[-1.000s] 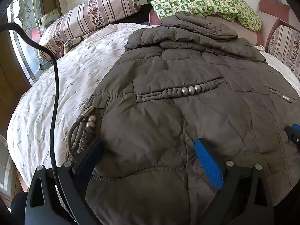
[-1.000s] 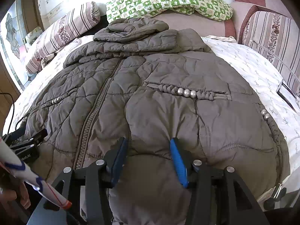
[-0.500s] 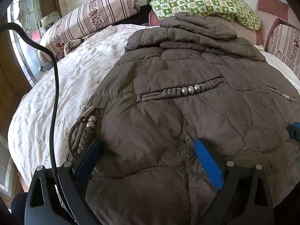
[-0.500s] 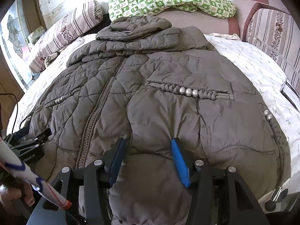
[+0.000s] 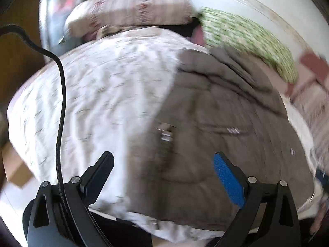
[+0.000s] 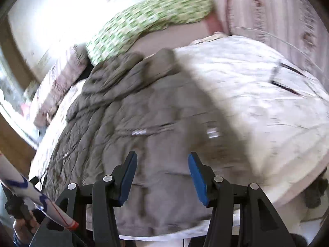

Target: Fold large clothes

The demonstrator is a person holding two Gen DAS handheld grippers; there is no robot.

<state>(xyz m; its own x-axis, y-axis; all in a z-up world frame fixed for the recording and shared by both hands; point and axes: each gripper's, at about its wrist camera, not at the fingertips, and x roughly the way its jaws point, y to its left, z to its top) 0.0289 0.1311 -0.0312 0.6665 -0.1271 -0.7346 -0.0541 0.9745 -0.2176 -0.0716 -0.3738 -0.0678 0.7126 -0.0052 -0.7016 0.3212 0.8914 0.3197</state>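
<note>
The left gripper (image 5: 162, 166) is seen with its fingers spread wide and nothing held; its left finger is set over the white sheet (image 5: 98, 94), its right over the brown quilted jacket (image 5: 216, 123). The right gripper (image 6: 162, 166) is held half open, empty, above the jacket's (image 6: 133, 123) hem. Beyond both, the jacket is spread flat along the bed, with a green patterned pillow (image 6: 148, 18) past its folded hood.

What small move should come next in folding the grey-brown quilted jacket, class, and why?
Probably bring each open gripper down onto a side edge of the grey-brown quilted jacket. It lies spread flat on the white floral bedsheet, and left gripper and right gripper hover above it, nothing between their jaws.
</note>
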